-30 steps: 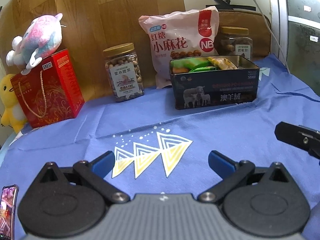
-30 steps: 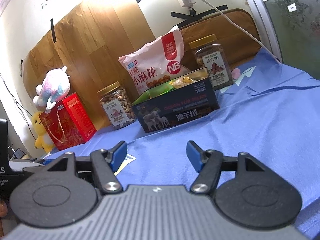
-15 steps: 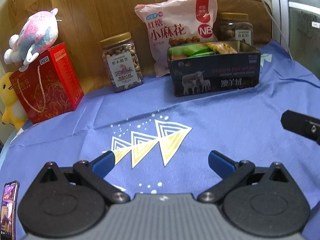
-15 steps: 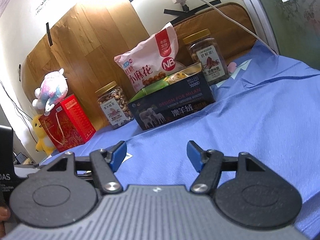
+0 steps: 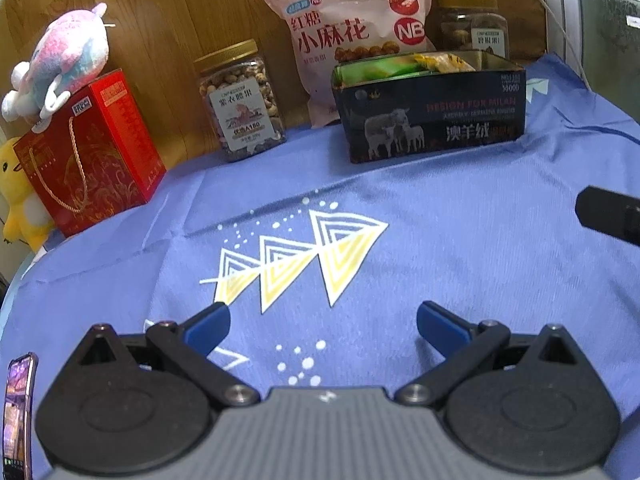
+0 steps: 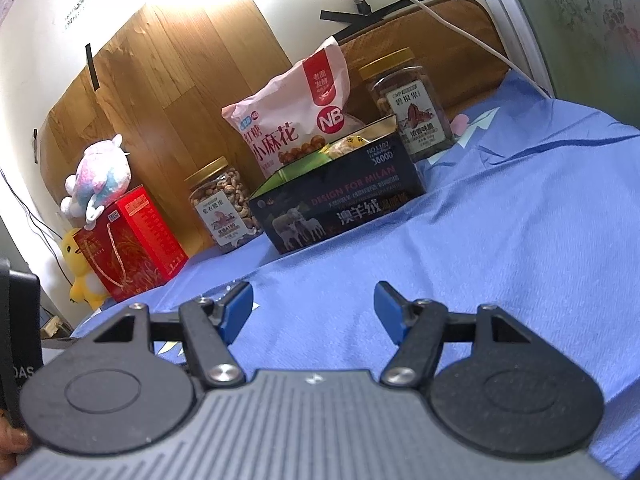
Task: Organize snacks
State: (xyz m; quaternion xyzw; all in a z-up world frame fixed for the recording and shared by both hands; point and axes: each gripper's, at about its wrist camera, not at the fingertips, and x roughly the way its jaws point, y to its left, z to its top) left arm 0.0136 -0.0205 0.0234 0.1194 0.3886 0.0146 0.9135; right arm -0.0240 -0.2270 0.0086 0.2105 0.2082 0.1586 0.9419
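A dark tin box (image 5: pixel 430 120) with sheep printed on it stands open at the back of the blue cloth, with green and yellow snack packets (image 5: pixel 404 66) inside. It also shows in the right wrist view (image 6: pixel 340 208). Behind it leans a pink snack bag (image 5: pixel 348 36) (image 6: pixel 292 120). A cashew jar (image 5: pixel 242 100) (image 6: pixel 222 204) stands left of the tin and a second nut jar (image 5: pixel 472 28) (image 6: pixel 408 104) right of it. My left gripper (image 5: pixel 322 326) is open and empty, well in front of the tin. My right gripper (image 6: pixel 314 312) is open and empty too.
A red gift box (image 5: pixel 88 152) with a plush toy (image 5: pixel 60 60) on top stands at the back left, beside a yellow plush duck (image 5: pixel 16 196). A wooden board (image 5: pixel 180 8) backs the row. A phone (image 5: pixel 16 412) shows at lower left. The blue cloth (image 5: pixel 440 240) covers the table.
Both grippers have drawn back a little from the tin and tilted, so the row of snacks sits higher in the left wrist view. Both stay open and empty.
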